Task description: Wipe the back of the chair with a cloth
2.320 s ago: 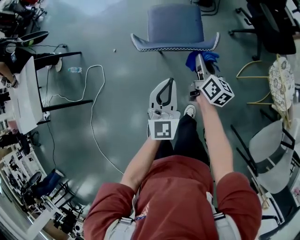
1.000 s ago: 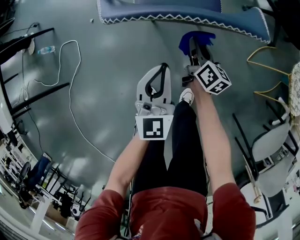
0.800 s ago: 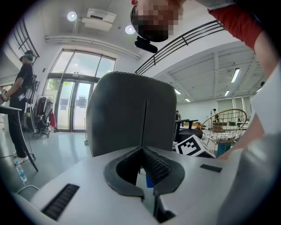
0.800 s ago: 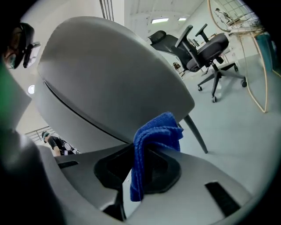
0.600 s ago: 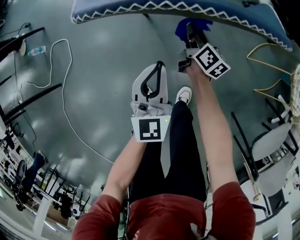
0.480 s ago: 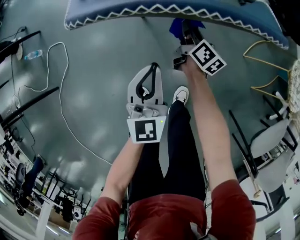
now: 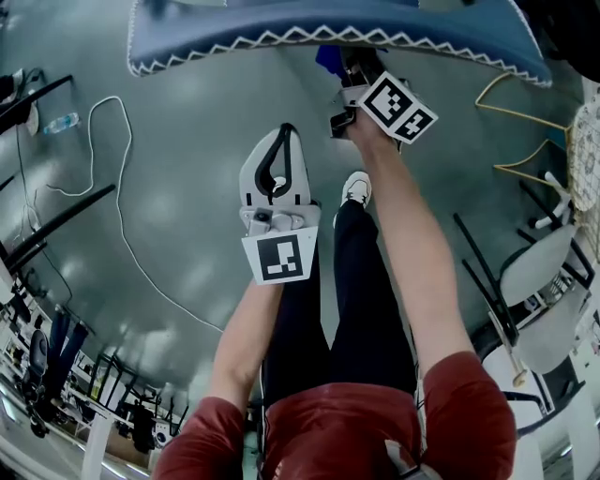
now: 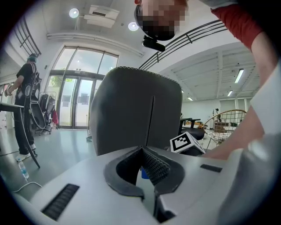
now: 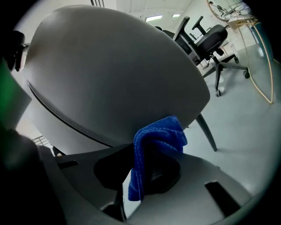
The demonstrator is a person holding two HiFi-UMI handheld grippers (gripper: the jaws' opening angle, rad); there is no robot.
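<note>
The blue chair (image 7: 337,28) spans the top of the head view, its stitched back edge toward me. In the right gripper view its grey back (image 9: 109,74) fills the frame. My right gripper (image 7: 349,67) is shut on a folded blue cloth (image 9: 156,140), whose tip (image 7: 328,59) is right at the lower part of the chair back. My left gripper (image 7: 274,164) hangs lower and to the left over the floor, jaws together with nothing between them. The chair back (image 8: 136,114) stands upright a short way ahead of it in the left gripper view.
A white cable (image 7: 112,178) snakes over the grey floor at left, near a plastic bottle (image 7: 59,122) and black table legs (image 7: 56,220). Other chairs (image 7: 539,281) and a wire frame (image 7: 511,122) stand at right. A person (image 8: 24,114) stands far left, seen in the left gripper view.
I have stepped closer to the chair, which now fills the top of the head view. The right gripper with the cloth has risen to the chair back; the left gripper followed upward.
</note>
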